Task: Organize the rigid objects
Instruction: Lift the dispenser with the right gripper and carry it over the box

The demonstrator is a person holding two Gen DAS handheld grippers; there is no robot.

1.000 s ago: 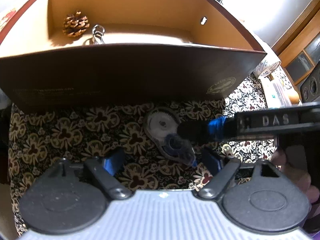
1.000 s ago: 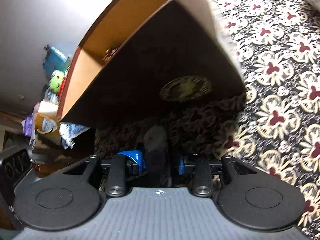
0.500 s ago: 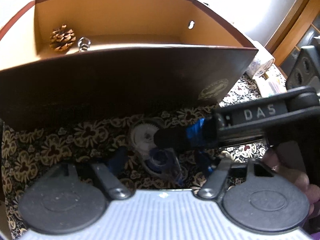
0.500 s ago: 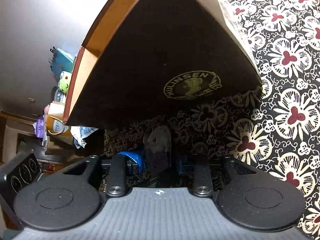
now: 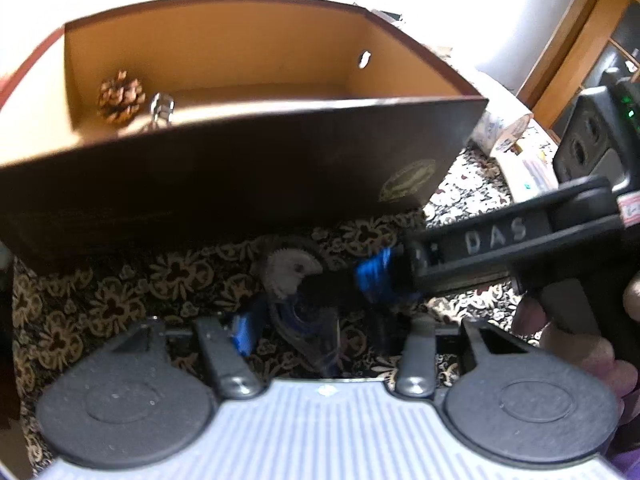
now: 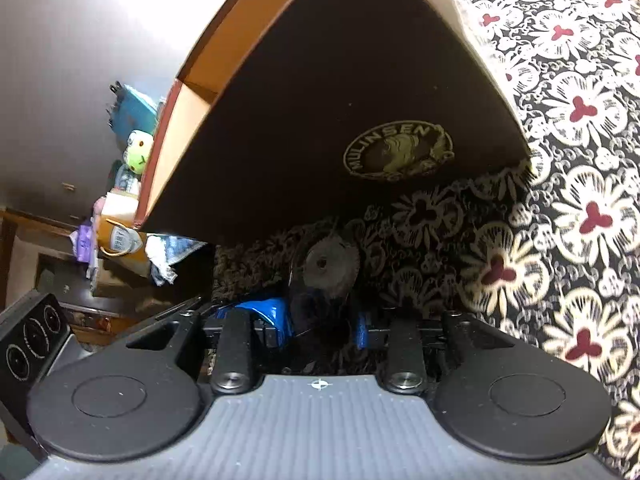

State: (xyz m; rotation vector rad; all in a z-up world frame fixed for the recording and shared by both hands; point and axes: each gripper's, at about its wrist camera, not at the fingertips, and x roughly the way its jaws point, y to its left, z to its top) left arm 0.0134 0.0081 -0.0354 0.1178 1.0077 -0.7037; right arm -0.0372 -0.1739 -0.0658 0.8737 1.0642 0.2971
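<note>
A clear correction-tape dispenser (image 5: 292, 280) with a white toothed wheel is in front of the dark brown box (image 5: 240, 168). My right gripper (image 6: 324, 320) is shut on the dispenser (image 6: 328, 268); in the left wrist view it reaches in from the right (image 5: 348, 284). My left gripper (image 5: 312, 332) is open, its fingers either side of the dispenser's lower end. Whether the dispenser rests on the cloth or is lifted I cannot tell. Inside the box lie a pine cone (image 5: 121, 96) and a small metal piece (image 5: 161, 106).
A black floral tablecloth (image 6: 580, 200) covers the table. White packets and a cup (image 5: 504, 132) lie to the right of the box, with a black device (image 5: 592, 140) beyond. Clutter and a green toy (image 6: 138, 152) sit past the box's far end.
Both grippers and the dispenser have risen slightly together, so more of the box interior shows. The dispenser has moved lower between my left fingers. The right gripper stays shut on it.
</note>
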